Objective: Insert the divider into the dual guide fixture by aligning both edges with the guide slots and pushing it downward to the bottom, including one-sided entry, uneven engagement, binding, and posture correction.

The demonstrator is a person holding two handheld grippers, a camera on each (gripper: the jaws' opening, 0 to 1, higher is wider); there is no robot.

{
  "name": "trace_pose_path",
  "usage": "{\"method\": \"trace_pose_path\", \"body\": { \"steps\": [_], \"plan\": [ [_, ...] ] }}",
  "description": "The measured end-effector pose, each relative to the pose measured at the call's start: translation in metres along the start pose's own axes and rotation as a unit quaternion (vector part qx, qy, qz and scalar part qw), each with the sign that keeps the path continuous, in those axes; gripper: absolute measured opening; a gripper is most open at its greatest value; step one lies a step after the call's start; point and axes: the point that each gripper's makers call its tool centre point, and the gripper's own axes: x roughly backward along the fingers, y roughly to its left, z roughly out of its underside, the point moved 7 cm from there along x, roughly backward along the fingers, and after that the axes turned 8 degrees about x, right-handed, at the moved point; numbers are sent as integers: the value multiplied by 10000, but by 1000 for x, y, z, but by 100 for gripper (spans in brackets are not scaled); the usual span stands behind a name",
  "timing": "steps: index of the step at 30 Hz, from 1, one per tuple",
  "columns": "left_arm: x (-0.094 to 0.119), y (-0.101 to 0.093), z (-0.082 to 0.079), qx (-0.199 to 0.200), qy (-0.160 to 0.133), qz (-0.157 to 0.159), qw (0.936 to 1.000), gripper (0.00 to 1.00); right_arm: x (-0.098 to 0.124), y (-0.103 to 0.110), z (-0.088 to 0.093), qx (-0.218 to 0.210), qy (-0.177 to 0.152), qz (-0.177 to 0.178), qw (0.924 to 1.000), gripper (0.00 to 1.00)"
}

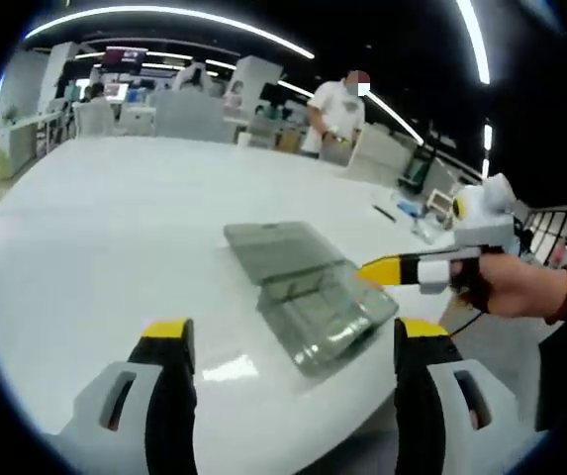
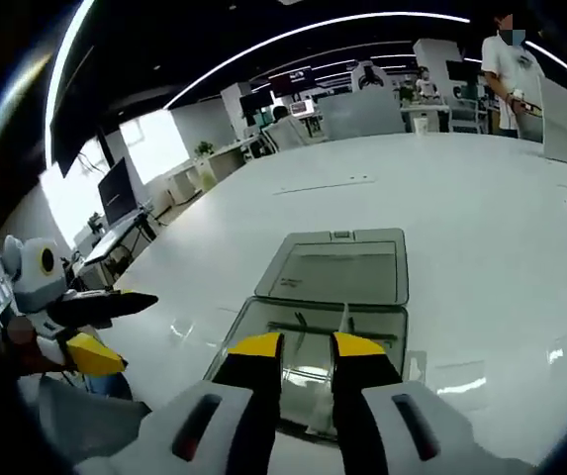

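Left gripper (image 1: 293, 341) jaws spread wide, holding nothing, low over the white table (image 1: 115, 218). Right gripper (image 2: 306, 346) jaws nearly shut on the clear divider (image 2: 343, 319) — upright over the clear fixture box (image 2: 332, 297), long axis toward 12 o'clock.

The near end of the clear box (image 2: 325, 336) lay hidden behind the right hand-held gripper (image 2: 307, 346), so whether its jaws pinched the thin divider (image 2: 343, 322) could not be told. In the left gripper view, the box (image 1: 308, 297) was blurred and its guide slots were unreadable. Small dark items (image 1: 384, 212) on the counter (image 1: 115, 228) were too small to identify.
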Motion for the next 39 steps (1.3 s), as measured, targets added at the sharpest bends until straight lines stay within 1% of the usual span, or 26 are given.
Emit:
{"method": "trace_pose_path", "body": {
  "steps": [1,2,3,5,9,11,12,13,14,18,19,23,24,25,28,30,31,32,33,35,37,39],
  "plan": [
    [-1,1,2,16,24,-91,10000,79,1,2,-1,-96,-51,-172,9998,16],
    [-1,2,3,24,50,-128,9999,77,2,2,-1,-170,-21,-199,9997,16],
    [-1,2,5,63,74,-182,9998,77,5,1,-1,-127,-23,-182,9998,16],
    [-2,1,6,81,84,-189,9998,76,9,1,-2,-46,-83,-206,9997,17],
    [-3,1,9,-78,263,-426,9987,75,19,-2,-1,-26,-143,-256,9996,18],
    [-4,3,10,-37,292,-517,9982,72,23,-3,-1,-30,-190,-283,9994,19],
    [-4,3,10,0,299,-519,9982,71,26,-2,-2,-50,-281,-356,9990,20],
    [-4,5,10,83,280,-542,9981,68,28,-2,-2,-77,-306,-357,9989,20],
    [-5,5,10,126,265,-562,9980,67,32,-2,-1,-75,-307,-355,9989,20],
    [-6,4,11,-4,314,-725,9969,66,41,-4,-1,-69,-372,-380,9986,20],
    [-6,5,12,10,319,-795,9963,64,44,-5,-1,-75,-383,-399,9984,20],
    [-7,3,13,110,308,-865,9957,62,49,-6,0,-69,-392,-472,9981,20],
    [-7,3,14,81,316,-924,9952,61,50,-6,0,-64,-428,-479,9979,20],
    [-7,3,15,29,389,-1010,9941,60,51,-7,0,-79,-438,-488,9978,20],
    [-7,2,17,39,420,-1129,9927,58,53,-9,-1,-108,-505,-531,9973,20],
    [-8,4,19,-71,537,-1289,9902,55,55,-10,-1,-83,-525,-534,9972,20],
    [-8,6,20,-76,605,-1367,9887,53,55,-11,-2,-78,-524,-536,9972,20],
    [-9,5,22,34,648,-1431,9876,53,55,-12,-2,-70,-518,-534,9972,20],
    [-11,5,21,-35,591,-1424,9880,53,55,-14,-1,-3,-464,-492,9977,21],
    [-12,5,21,-62,599,-1475,9872,52,56,-17,-4,-17,-518,-479,9975,21],
    [-14,7,23,-121,745,-1631,9837,51,57,-19,-7,-48,-585,-500,9970,21],
    [-16,8,25,-210,855,-1699,9815,50,58,-22,-10,1,-609,-479,9970,21]
  ]
}}
